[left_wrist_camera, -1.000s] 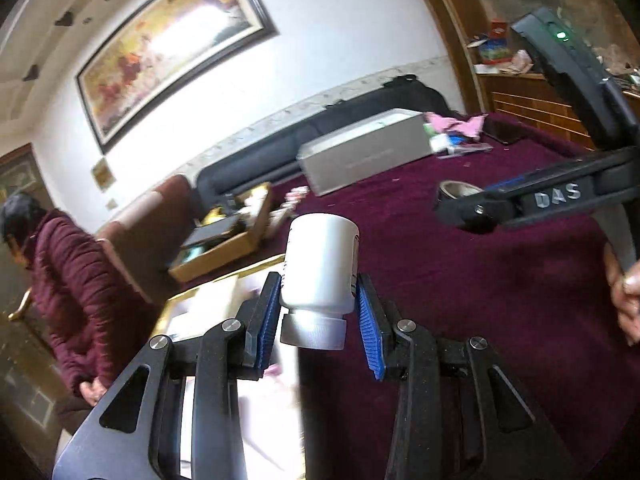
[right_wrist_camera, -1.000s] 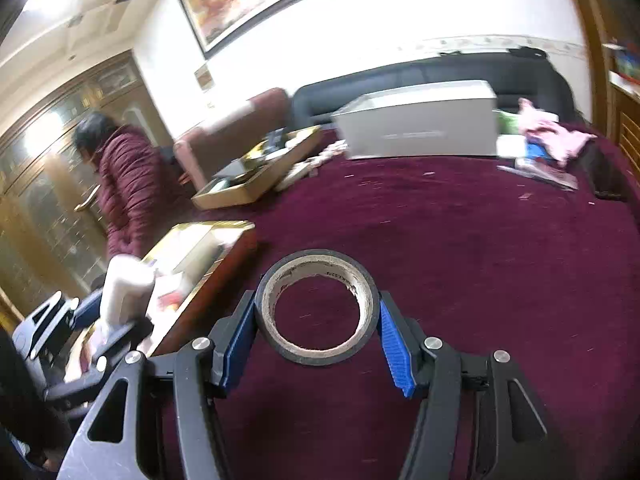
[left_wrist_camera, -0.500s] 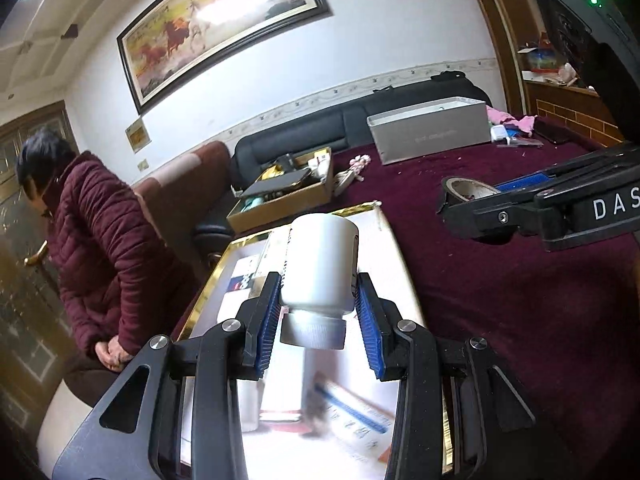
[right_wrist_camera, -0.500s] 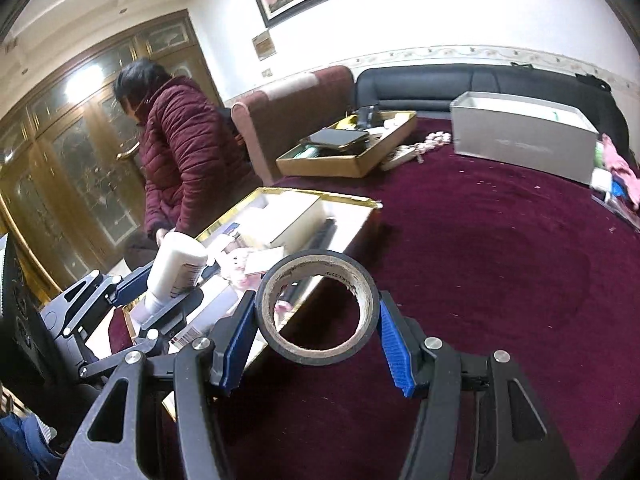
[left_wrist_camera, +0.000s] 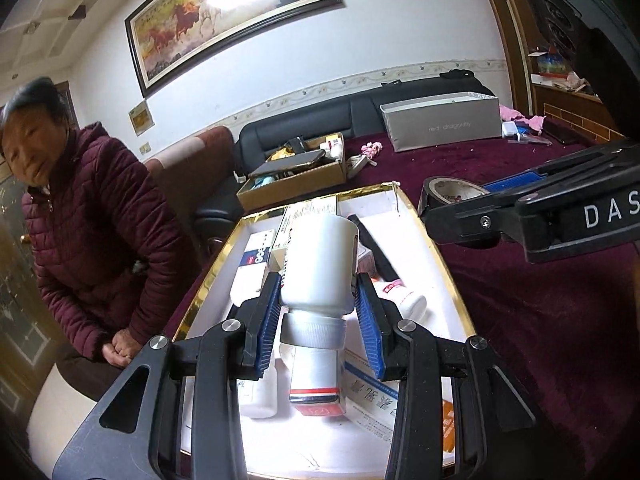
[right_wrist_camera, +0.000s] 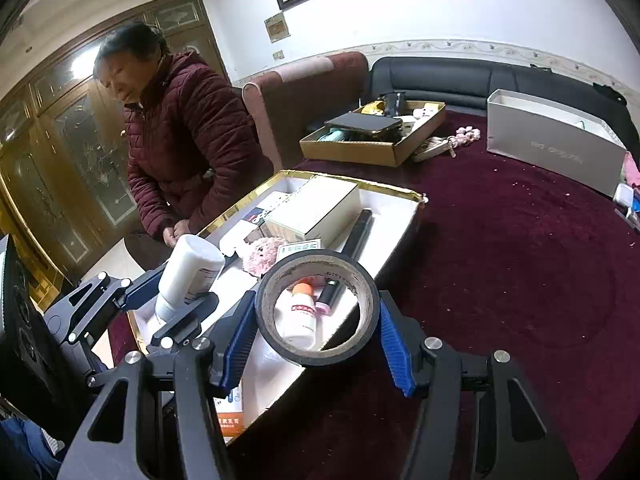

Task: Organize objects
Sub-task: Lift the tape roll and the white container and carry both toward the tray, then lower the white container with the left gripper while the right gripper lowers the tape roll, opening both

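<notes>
Both hands have swung across from the open maroon surface [right_wrist_camera: 520,260] toward the gold-rimmed white tray [left_wrist_camera: 448,276], which a second ago sat off at the edge of both views and now fills the middle of the left wrist view. The left claw [left_wrist_camera: 318,312] is clamped on a white bottle [left_wrist_camera: 318,264], its blue pads pressing the body just above the cap, with the bottle lying along the fingers, cap toward the camera; it now hangs over the tray's contents, where a second ago it was over the cloth beside the tray. The right claw [right_wrist_camera: 318,330] holds a roll of black tape [right_wrist_camera: 318,306] by its outer rim, the hole facing the camera, and now sits over the tray's near edge, so that a small orange-capped bottle [right_wrist_camera: 300,312] inside the tray shows through the ring. Neither grip has altered during the move; both loads ride as they did. The tray already carries a white carton [right_wrist_camera: 316,212], a pink fluffy item [right_wrist_camera: 262,252], a long black stick [right_wrist_camera: 358,228] and flat packets, so free floor is scarce. My reading is that carrying is nearly over and placing comes next: each claw needs a bare patch to lower onto before letting go. A seated person in a maroon jacket [left_wrist_camera: 96,232] is beside the tray's far side, clear of both claws.
</notes>
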Available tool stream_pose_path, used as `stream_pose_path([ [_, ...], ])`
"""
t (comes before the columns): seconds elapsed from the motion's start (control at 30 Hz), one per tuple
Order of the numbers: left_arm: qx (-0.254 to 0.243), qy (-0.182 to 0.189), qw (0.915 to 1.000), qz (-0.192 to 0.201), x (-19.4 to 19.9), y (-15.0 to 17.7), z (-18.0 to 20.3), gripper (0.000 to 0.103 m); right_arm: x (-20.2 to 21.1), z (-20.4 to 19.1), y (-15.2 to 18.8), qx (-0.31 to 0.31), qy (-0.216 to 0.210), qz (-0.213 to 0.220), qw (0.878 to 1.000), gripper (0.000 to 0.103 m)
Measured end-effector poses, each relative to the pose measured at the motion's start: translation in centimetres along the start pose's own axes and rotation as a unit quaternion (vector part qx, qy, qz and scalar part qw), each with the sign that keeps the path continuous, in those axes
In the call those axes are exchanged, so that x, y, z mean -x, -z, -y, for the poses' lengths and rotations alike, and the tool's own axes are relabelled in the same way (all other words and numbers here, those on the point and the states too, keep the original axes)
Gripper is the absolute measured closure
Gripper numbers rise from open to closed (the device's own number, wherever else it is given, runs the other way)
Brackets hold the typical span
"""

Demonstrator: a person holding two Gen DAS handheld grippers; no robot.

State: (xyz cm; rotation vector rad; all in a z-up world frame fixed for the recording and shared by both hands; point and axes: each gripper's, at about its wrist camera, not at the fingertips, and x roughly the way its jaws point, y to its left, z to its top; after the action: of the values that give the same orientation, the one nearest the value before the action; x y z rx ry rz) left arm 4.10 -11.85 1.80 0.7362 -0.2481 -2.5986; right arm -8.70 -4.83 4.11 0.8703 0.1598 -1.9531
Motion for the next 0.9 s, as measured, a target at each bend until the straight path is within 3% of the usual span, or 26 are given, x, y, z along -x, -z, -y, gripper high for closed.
stream_pose_path([
  [0.9, 0.007, 0.011, 0.9996, -0.023, -1.1, 1.3, -0.8, 0.066, -2.8, -1.0, -0.4, 0.002, -0.002, -0.023, 1.000, 0.045],
])
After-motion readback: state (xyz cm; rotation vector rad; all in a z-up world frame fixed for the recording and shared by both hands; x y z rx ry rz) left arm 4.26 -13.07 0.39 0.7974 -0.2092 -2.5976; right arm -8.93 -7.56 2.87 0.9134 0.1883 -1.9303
